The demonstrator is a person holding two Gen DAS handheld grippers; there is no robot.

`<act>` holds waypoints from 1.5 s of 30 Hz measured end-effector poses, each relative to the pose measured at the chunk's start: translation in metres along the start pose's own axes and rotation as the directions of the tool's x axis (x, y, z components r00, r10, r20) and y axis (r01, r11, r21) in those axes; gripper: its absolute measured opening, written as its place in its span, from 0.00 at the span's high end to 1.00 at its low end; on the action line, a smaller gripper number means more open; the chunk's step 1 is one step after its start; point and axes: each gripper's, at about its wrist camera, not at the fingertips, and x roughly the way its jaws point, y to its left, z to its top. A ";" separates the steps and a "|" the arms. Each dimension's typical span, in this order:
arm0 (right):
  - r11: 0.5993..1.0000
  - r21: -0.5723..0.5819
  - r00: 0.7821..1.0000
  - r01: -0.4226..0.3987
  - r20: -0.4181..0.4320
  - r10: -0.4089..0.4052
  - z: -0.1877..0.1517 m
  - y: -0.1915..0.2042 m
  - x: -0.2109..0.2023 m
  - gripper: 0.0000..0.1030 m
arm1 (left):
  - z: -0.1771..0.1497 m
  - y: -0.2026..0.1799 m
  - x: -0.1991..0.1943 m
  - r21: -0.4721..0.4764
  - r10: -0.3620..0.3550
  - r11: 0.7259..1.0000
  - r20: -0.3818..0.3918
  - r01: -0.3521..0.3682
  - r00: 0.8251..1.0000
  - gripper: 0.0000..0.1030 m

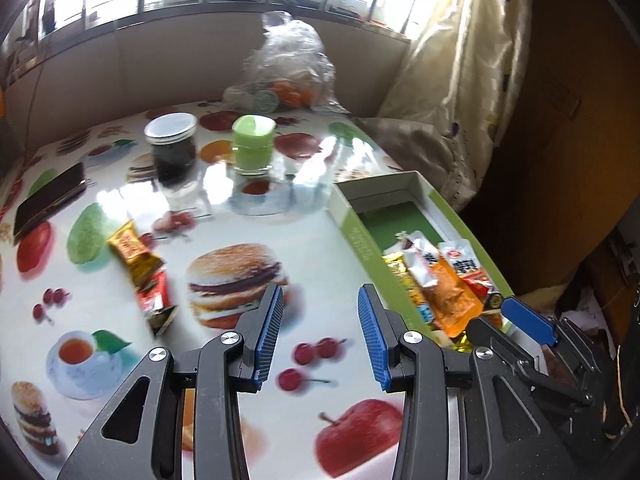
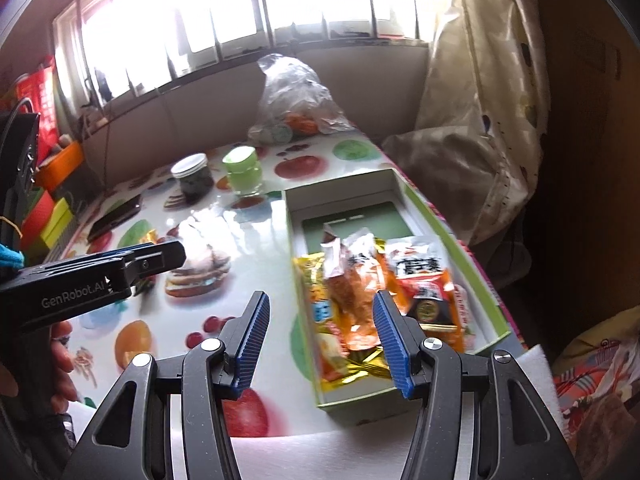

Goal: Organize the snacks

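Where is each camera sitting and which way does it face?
Left wrist view: sits behind the open left claw, low over the fruit-print tablecloth, facing the window; the yellow and red snack packets lie ahead-left, and the right claw shows at right.
Right wrist view: sits behind the open right claw above the near end of the green cardboard box of snack packets, facing the window; the left claw shows at left.
Shared: box, green-lidded jar, clear plastic bag.

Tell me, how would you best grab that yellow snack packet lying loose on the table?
Grip the flat yellow foil snack packet across its narrow width near the middle, coming down from above with the open left gripper. It lies flat and slanted on the fruit-print tablecloth, its lower end touching a red packet, so turn the fingers to straddle its long edges.
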 end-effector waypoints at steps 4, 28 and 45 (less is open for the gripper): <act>1.000 -0.018 1.000 -0.020 -0.007 0.019 0.002 0.013 0.006 0.48 | -0.003 0.018 -0.004 -0.028 0.012 1.000 0.008 -0.012 1.000 0.61; 0.979 -0.118 0.984 -0.164 -0.092 0.154 0.017 0.094 0.063 0.48 | -0.019 0.138 -0.017 -0.233 0.146 0.962 0.007 -0.141 0.989 0.61; 0.926 -0.214 0.941 -0.310 -0.207 0.267 0.022 0.176 0.127 0.48 | -0.022 0.197 -0.011 -0.302 0.176 0.938 -0.014 -0.172 0.984 0.61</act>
